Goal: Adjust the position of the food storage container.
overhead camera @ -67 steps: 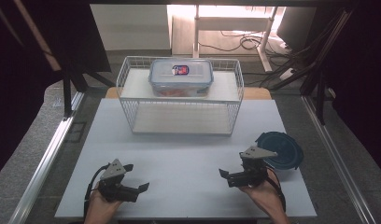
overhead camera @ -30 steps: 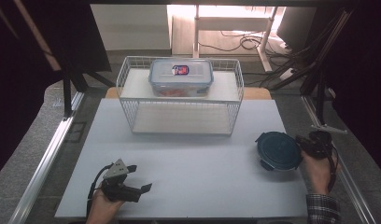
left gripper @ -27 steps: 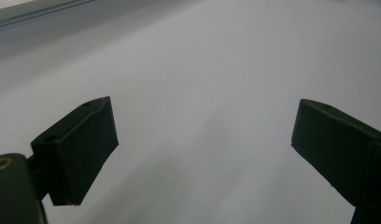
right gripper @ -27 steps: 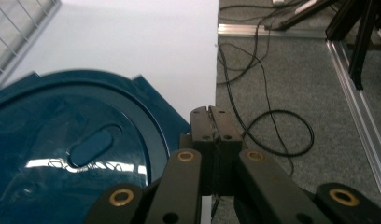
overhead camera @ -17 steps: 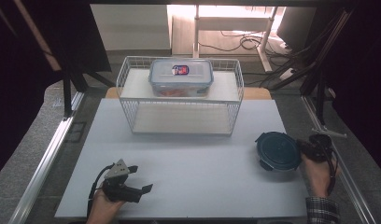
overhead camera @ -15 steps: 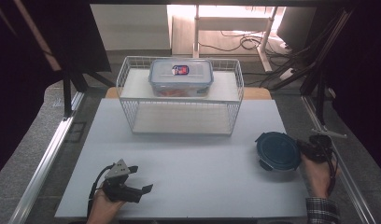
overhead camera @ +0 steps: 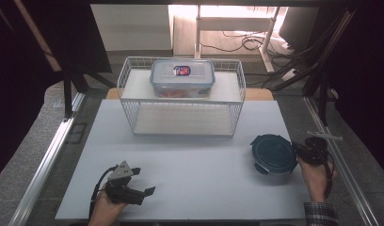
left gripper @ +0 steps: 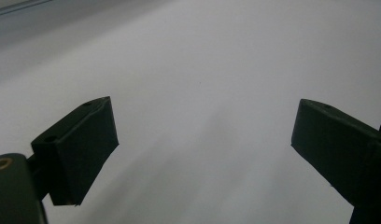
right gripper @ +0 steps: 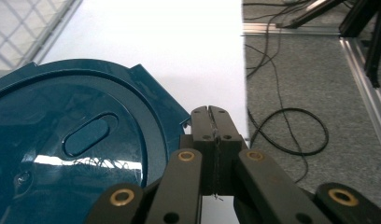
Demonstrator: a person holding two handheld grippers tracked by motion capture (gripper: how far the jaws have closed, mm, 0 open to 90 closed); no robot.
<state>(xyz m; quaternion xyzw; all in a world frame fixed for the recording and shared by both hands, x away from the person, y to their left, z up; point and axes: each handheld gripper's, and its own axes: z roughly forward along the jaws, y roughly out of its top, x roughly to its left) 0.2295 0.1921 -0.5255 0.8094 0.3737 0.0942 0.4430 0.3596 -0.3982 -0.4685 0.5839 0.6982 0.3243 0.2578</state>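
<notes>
A round dark blue lid [overhead camera: 273, 154] lies flat on the white table [overhead camera: 204, 193] at the right. My right gripper [overhead camera: 303, 151] rests at the lid's right rim, held by a hand in a plaid sleeve. In the right gripper view its jaws [right gripper: 210, 113] are pressed together with nothing between them, just beside a corner tab of the lid [right gripper: 72, 149]. My left gripper [overhead camera: 144, 180] sits low at the front left of the table. Its jaws [left gripper: 202, 135] stand wide apart over bare white tabletop.
A white wire basket [overhead camera: 180, 120] stands at the back middle of the table. A clear lidded food container [overhead camera: 182, 77] rests on its upper shelf. Grey floor with cables [right gripper: 291, 130] and a metal frame rail [overhead camera: 340, 179] lie right of the table edge.
Since the oldest frame my right gripper has gone from the table's front middle to the lid's right side. Over the last second both grippers and the lid have hardly moved.
</notes>
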